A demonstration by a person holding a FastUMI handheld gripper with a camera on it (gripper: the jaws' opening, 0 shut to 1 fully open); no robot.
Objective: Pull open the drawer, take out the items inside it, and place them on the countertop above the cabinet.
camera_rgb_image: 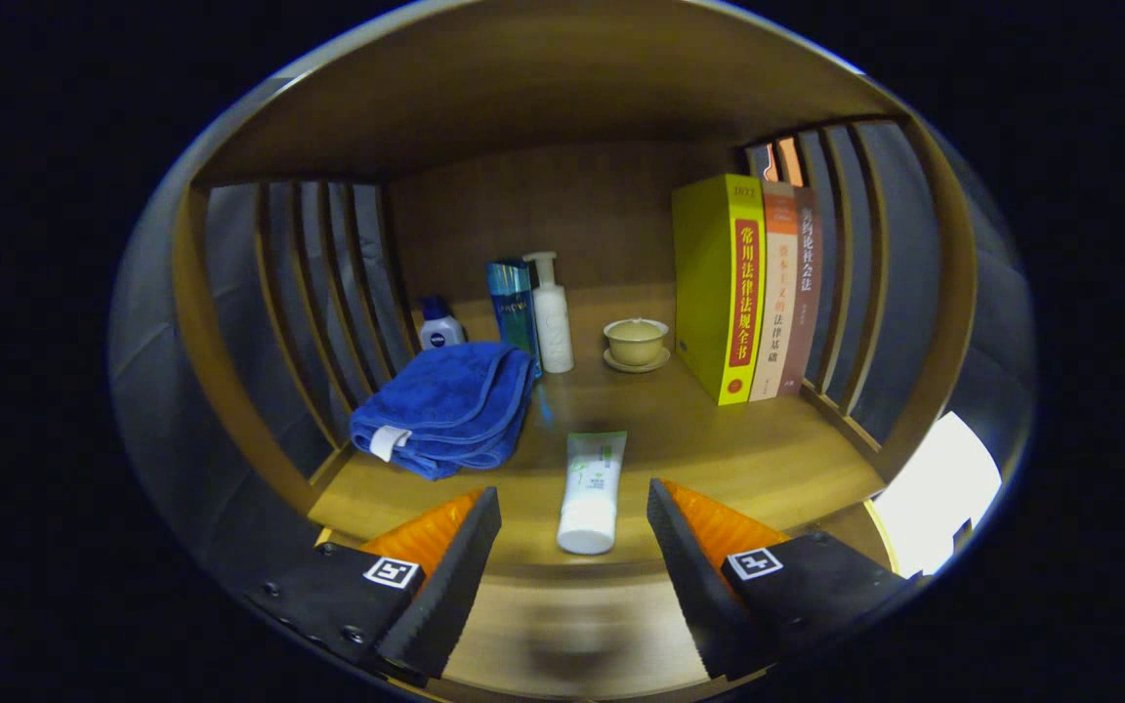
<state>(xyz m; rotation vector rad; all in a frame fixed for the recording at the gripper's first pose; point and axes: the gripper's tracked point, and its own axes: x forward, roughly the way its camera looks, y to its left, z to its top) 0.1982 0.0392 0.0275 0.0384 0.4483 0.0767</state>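
So the gripper (574, 547) is hanging in front of a wooden shelf nook, jaws spread wide apart and gripping nothing. Lying on the desk (768, 459) right in the gap between the two fingers is a white tube with a green print (591, 491), cap end pointing back toward the camera, its far end aimed at about 12 o'clock. Neither finger touches it, there's clear wood on both sides.

From the tube, at roughly 10 o'clock, there's a folded blue towel (447, 405), a small white tag poking out of its near corner. Behind the towel, tucked near the slatted side wall (328, 283), stands a little white bottle with a blue cap (439, 325). At about 11 o'clock from the tube, further back, a tall blue bottle (512, 308) and a white pump bottle (551, 312) stand upright, just beside each other. At around 1 o'clock sits a small lidded cup on a saucer (636, 343), pale yellowish. Further right, three books stand upright, leaning up against the slats on that side: a thick yellow one (719, 288), then an orange-and-white one (779, 293), then a brownish one (805, 283).

Can't really make out a drawer from this angle.
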